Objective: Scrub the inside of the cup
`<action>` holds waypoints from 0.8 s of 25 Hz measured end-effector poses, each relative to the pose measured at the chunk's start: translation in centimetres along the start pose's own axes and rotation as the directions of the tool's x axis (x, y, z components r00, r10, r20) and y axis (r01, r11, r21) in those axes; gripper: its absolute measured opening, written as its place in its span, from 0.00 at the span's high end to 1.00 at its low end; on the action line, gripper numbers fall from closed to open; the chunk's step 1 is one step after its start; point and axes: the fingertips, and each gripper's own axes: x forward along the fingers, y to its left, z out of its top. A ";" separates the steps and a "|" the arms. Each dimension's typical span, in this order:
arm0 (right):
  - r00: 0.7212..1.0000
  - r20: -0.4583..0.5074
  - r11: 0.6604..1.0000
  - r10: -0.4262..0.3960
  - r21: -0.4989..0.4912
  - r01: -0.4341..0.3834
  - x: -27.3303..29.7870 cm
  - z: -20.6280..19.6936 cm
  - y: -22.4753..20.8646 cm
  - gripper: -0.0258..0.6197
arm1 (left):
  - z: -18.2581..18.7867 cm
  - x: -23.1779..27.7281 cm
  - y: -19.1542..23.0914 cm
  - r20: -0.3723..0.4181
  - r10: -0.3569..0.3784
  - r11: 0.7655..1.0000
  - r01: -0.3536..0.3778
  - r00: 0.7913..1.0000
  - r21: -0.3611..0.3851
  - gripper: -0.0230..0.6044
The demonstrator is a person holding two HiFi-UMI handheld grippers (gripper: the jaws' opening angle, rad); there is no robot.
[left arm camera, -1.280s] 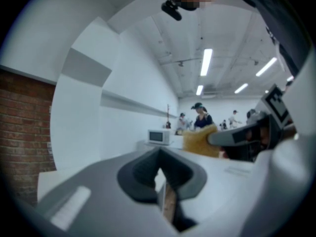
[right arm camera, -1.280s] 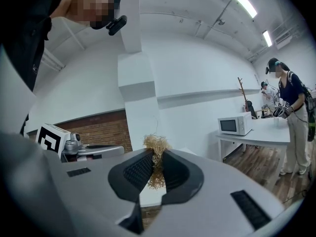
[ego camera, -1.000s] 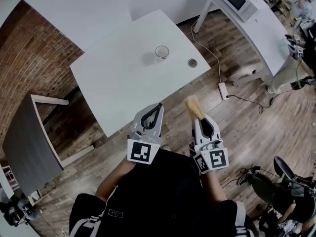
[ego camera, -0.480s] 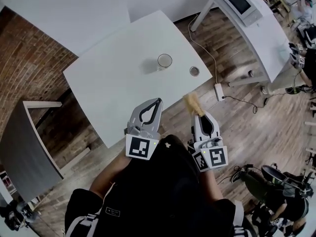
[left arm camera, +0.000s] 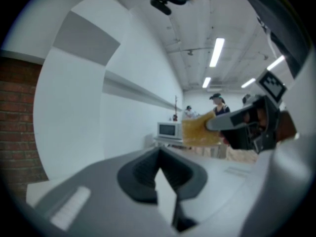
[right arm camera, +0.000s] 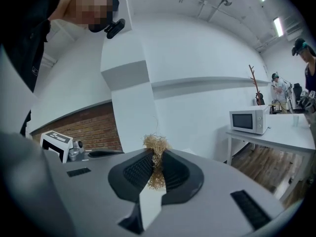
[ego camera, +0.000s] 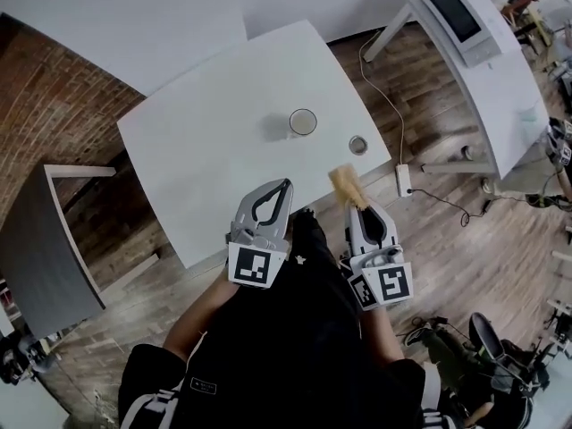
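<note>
A clear glass cup [ego camera: 302,122] stands upright on the white table [ego camera: 206,150], right of its middle. My right gripper [ego camera: 357,206] is shut on a tan fibrous scrubber [ego camera: 346,185], whose tuft [right arm camera: 156,154] pokes out past the jaws; it hangs off the table's near edge, well short of the cup. My left gripper [ego camera: 284,186] is shut with nothing in it, over the near edge. In the left gripper view the scrubber [left arm camera: 200,131] shows at the right, with the jaws [left arm camera: 158,155] closed together.
A small round metal lid or dish [ego camera: 358,145] lies on the table right of the cup. A second white table with a microwave [ego camera: 460,16] stands at the upper right. A power strip [ego camera: 403,180] and cable lie on the wood floor. A grey bench [ego camera: 40,248] stands left.
The table and cup have shifted slightly lower and nearer in the head view as the person moved closer. Both grippers keep the same pose, the scrubber still held.
</note>
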 end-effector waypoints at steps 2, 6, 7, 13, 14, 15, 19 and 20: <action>0.999 -0.014 0.999 0.047 -0.004 -0.047 0.9 0.1 -1.0 0.91 | -0.2 1.1 0.2 -0.007 0.041 0.999 -0.041 0.999 -0.017 0.96; 0.990 -0.047 0.991 0.131 -0.021 -0.132 2.6 0.3 -3.3 0.91 | -0.7 3.4 0.3 -0.025 0.112 0.993 -0.113 0.993 -0.043 0.96; 0.987 -0.054 0.988 0.151 -0.023 -0.152 3.0 0.4 -3.8 0.91 | -0.9 3.9 0.4 -0.034 0.127 0.991 -0.128 0.991 -0.041 0.96; 0.966 -0.099 0.970 0.239 -0.031 -0.243 5.8 0.7 -5.4 0.91 | -3.4 5.9 2.0 -0.097 0.205 0.978 -0.208 0.974 -0.027 0.96; 0.964 -0.104 0.968 0.247 -0.027 -0.251 6.2 0.7 -5.4 0.91 | -3.8 6.2 2.4 -0.102 0.206 0.978 -0.209 0.973 -0.017 0.96; 0.962 -0.107 0.966 0.252 -0.024 -0.256 6.7 0.7 -5.4 0.91 | -4.1 6.3 2.7 -0.104 0.205 0.978 -0.207 0.973 -0.003 0.96; 0.961 -0.147 0.971 0.234 -0.022 -0.239 8.4 -0.5 -5.8 0.91 | -6.2 7.0 3.9 -0.139 0.193 0.981 -0.191 0.971 0.031 0.96; 0.962 -0.153 0.973 0.228 -0.014 -0.232 8.9 -0.7 -6.0 0.91 | -6.8 7.4 4.1 -0.151 0.188 0.982 -0.185 0.970 0.034 0.96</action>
